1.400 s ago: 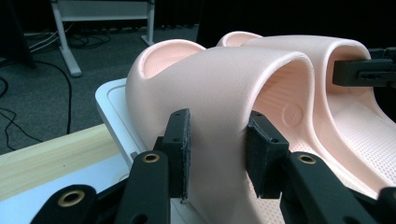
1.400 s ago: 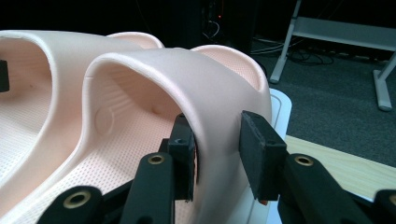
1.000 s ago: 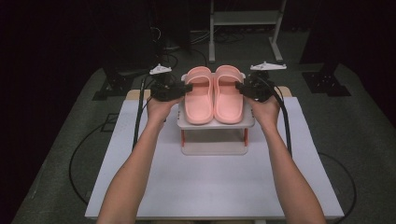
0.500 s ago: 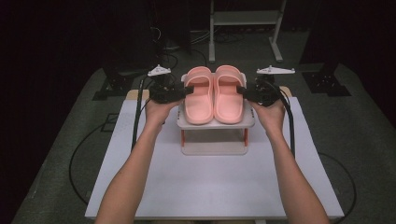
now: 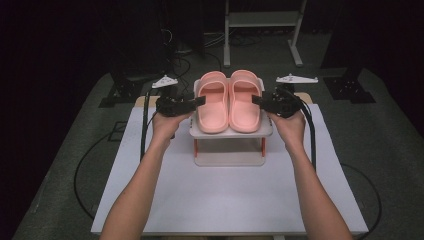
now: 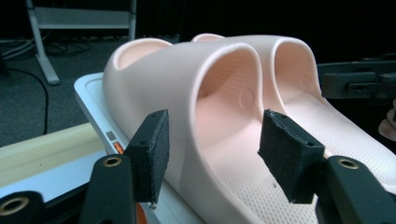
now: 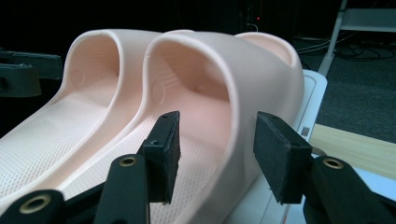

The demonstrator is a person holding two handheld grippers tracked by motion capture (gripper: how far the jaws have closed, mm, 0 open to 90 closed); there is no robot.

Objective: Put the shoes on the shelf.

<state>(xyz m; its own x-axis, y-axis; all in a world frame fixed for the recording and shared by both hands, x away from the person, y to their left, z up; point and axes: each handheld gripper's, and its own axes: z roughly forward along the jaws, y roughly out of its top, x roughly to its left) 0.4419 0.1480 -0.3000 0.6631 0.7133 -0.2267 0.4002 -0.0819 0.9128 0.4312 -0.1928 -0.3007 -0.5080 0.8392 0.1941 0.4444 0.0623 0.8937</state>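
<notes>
The wide white surface (image 5: 225, 200) fills the lower middle of the high view, and just above its centre stands a small white two-tier rack with red uprights (image 5: 230, 134). On the rack's top shelf, in the upper middle of the frame, a pair of salmon-pink moulded foam slide sandals (image 5: 229, 100) sits side by side, toes pointing away. A second ago the left tongs (image 5: 196, 101) and right tongs (image 5: 260, 100) were pressed in against the outer sides of the pair; now both have drawn outward a little, and their jaws have just been opening. I judge this as the release after setting the sandals on the shelf, so the placing looks done.

In each gripper view the black pads (image 6: 152, 151) stand half open astride a sandal's outer wall without pressing on it. The sandals look soft, matte and thick-soled, with broad arched straps and finely dimpled footbeds.
</notes>
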